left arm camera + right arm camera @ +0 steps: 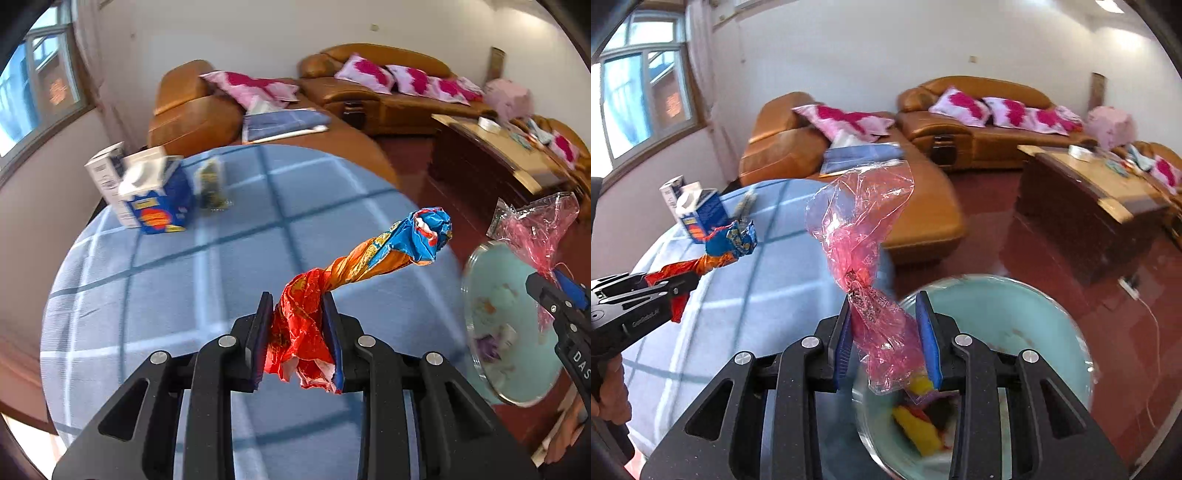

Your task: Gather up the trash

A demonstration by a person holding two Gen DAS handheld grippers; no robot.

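My left gripper (298,314) is shut on a twisted red, orange and blue wrapper (354,269), held above the blue checked table (184,288); it also shows in the right wrist view (713,258). My right gripper (884,317) is shut on a crumpled pink clear plastic wrapper (860,236), held over a pale green bin (1015,325) with yellow and red scraps inside. In the left wrist view the right gripper (554,299), pink wrapper (535,229) and bin (517,325) are at the right.
A blue and white carton (155,195) and a small packet (212,184) stand at the table's far left. Orange sofas (388,92) with pink cushions line the back wall. A wooden coffee table (1089,192) stands right, on red floor.
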